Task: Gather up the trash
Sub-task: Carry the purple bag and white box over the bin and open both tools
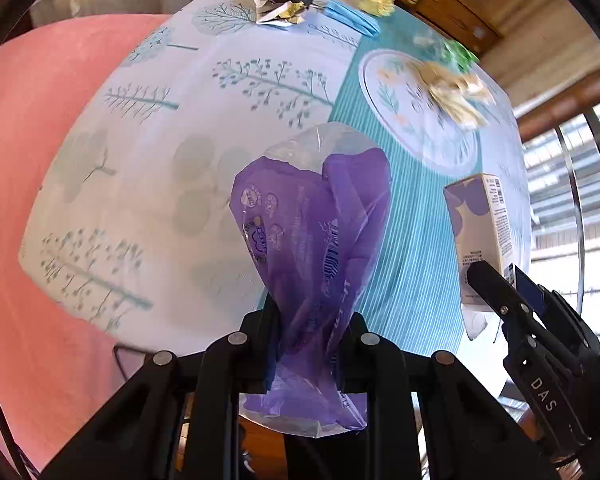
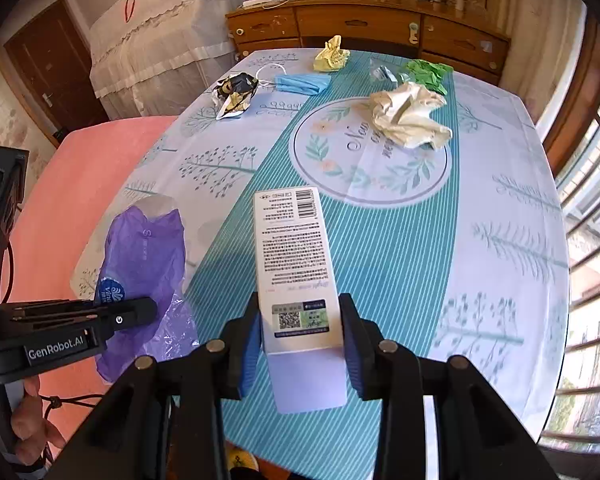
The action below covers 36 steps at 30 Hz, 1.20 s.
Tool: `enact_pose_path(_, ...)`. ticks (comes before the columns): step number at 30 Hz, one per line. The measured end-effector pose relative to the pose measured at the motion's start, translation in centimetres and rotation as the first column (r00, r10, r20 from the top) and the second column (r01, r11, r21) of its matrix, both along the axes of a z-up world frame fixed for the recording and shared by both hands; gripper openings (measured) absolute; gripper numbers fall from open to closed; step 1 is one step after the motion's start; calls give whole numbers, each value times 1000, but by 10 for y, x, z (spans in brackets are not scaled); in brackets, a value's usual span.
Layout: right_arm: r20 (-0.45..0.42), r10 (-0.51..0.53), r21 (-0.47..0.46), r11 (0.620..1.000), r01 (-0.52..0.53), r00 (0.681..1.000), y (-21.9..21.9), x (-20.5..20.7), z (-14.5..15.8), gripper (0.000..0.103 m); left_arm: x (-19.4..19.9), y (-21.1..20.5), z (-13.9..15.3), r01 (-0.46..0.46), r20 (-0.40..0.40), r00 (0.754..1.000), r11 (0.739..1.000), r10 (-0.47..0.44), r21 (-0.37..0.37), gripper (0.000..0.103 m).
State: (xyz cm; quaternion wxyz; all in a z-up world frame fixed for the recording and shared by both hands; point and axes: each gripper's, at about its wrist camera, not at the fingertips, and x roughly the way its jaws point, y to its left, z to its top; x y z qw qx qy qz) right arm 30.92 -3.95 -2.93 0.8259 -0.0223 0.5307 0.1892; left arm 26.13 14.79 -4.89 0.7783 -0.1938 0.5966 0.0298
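Collection is under way, not finished. Two pieces are in hand and off the tabletop [image 2: 500, 208]: the left claw [image 1: 314, 322] is clamped narrow on a purple plastic bag [image 1: 312, 216], and the right claw [image 2: 300, 332] is closed to a moderate width on a white carton [image 2: 292, 248], its blue pads [image 2: 249, 344] pressing both sides.

The purple bag runs up through the left claw, the pinched neck between the jaws and the bulk fanning out beyond them. The carton sits lengthwise between the right claw's jaws, its far end pointing toward the round printed emblem [image 2: 340, 168] at the middle of the cloth.

Still lying out, taking that emblem as reference: a crumpled cream paper [image 2: 410, 116] on its far right rim; green wrapping [image 2: 426, 72] just beyond that; a blue face mask [image 2: 302, 82] beyond the emblem to the left; a yellow wad [image 2: 332, 56] behind the mask; a black-and-gold wrapper [image 2: 236, 94] further left. A small clear scrap near the green wrapping is probably trash too, though it is too indistinct to confirm.

No bin is visible in either view.
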Motion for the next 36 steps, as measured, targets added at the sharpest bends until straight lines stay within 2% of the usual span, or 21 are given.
enact_pose_path(4, -30, -102, 31, 994, 103, 994, 11, -69, -5, 36, -59, 6, 0, 105, 17, 994, 994, -105, 6, 18)
enact_pose_path(7, -64, -138, 31, 990, 140, 988, 24, -115, -17, 36, -107, 15, -5, 172, 15, 985, 985, -172, 16, 18)
enact_pose_path(11, -148, -145, -1, 989, 147, 978, 38, -165, -38, 36, -154, 30, -22, 181, -40, 983, 983, -181, -13, 18)
enact_pose_path(19, -275, -182, -72, 983, 168, 944, 41, -222, -87, 36, -199, 24, -78, 230, -132, 963, 972, -236, -55, 18)
enact_pose_path(27, -366, -285, -90, 958, 271, 886, 25, -237, -184, 36, -198, -8, -184, 269, -240, 929, 959, -282, -87, 19)
enact_pose_path(33, -422, -355, -70, 930, 360, 834, 0, -232, -289, 37, -175, -15, -292, 254, -327, 907, 964, -266, -79, 20)
enact_pose_path(36, -435, -369, -63, 922, 381, 821, -5, -222, -338, 37, -161, -22, -339, 256, -334, 905, 965, -263, -66, 22)
